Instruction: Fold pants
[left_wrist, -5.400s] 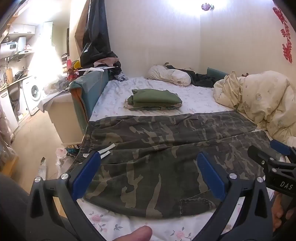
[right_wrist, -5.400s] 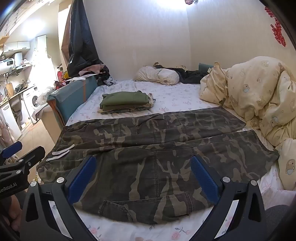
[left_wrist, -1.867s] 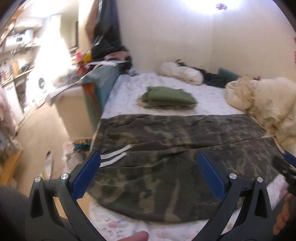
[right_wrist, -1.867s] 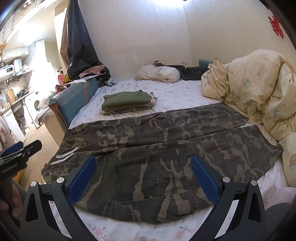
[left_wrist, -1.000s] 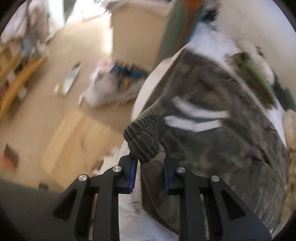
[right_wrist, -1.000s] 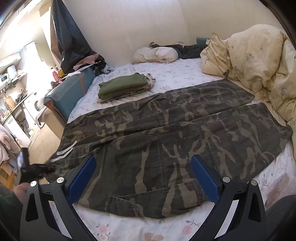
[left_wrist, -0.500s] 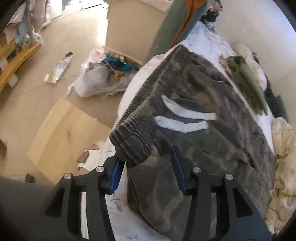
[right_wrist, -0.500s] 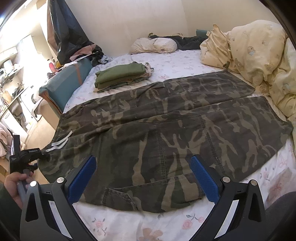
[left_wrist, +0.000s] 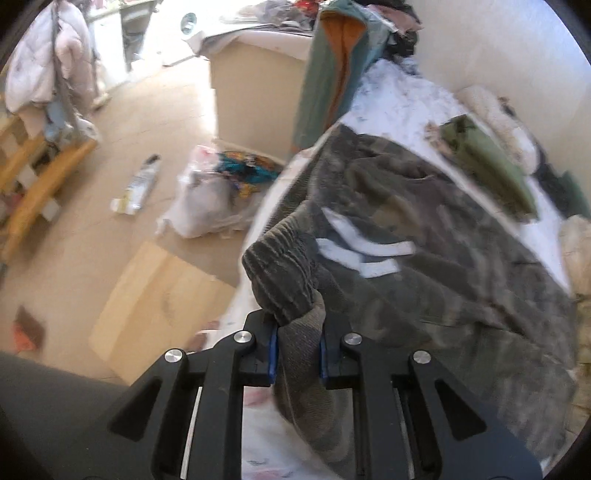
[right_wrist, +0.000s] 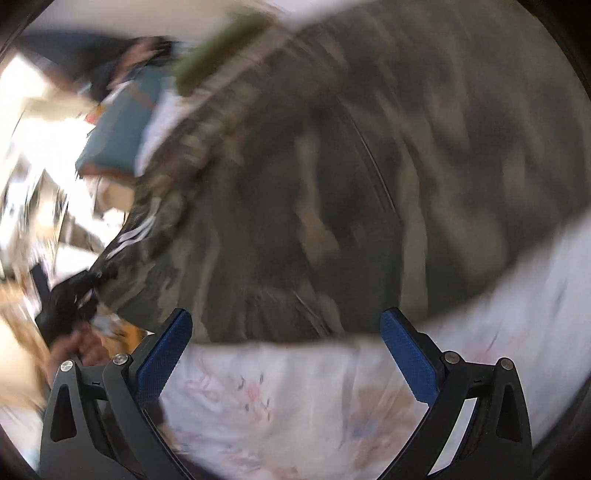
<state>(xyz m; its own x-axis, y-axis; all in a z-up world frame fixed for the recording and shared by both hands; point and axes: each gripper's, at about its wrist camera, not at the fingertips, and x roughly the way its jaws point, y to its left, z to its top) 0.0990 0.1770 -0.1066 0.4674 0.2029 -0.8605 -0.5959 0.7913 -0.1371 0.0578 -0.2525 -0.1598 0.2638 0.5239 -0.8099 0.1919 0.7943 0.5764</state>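
Left gripper (left_wrist: 295, 354): jaws narrow, clamped on a bunched corner of the camouflage pants (left_wrist: 424, 266) at the ribbed waistband (left_wrist: 284, 273). The fabric rises between the blue pads (left_wrist: 272, 350) and mushrooms above them toward 12 o'clock of the gripper. The corner is lifted off the bed (left_wrist: 402, 96).

Camouflage pants: spread across the floral sheet of the bed, running from the held corner toward 2 o'clock in the left wrist view. Two white drawstring strips (left_wrist: 365, 251) lie on the cloth just past the waistband, at 1 o'clock from the grip.

Right gripper (right_wrist: 286, 350): jaws wide apart, nothing between them. It sits low over the near edge of the bed, with the sheet beneath it and the hem of the pants (right_wrist: 332, 184) just ahead at 12 o'clock. This view is heavily blurred; whether the fingers touch the cloth cannot be told. At 9 o'clock in the same view the other gripper (right_wrist: 74, 291) appears, at the waistband corner, with a hand behind it.

Surroundings: a folded green garment (left_wrist: 491, 162) lies on the bed beyond the pants at 2 o'clock. A teal and orange cloth (left_wrist: 332, 70) hangs at the bed's side at 12 o'clock. On the floor at 10 o'clock lie a plastic bag (left_wrist: 207, 203) with colourful contents and a flat piece of cardboard (left_wrist: 155, 306) nearer the gripper.
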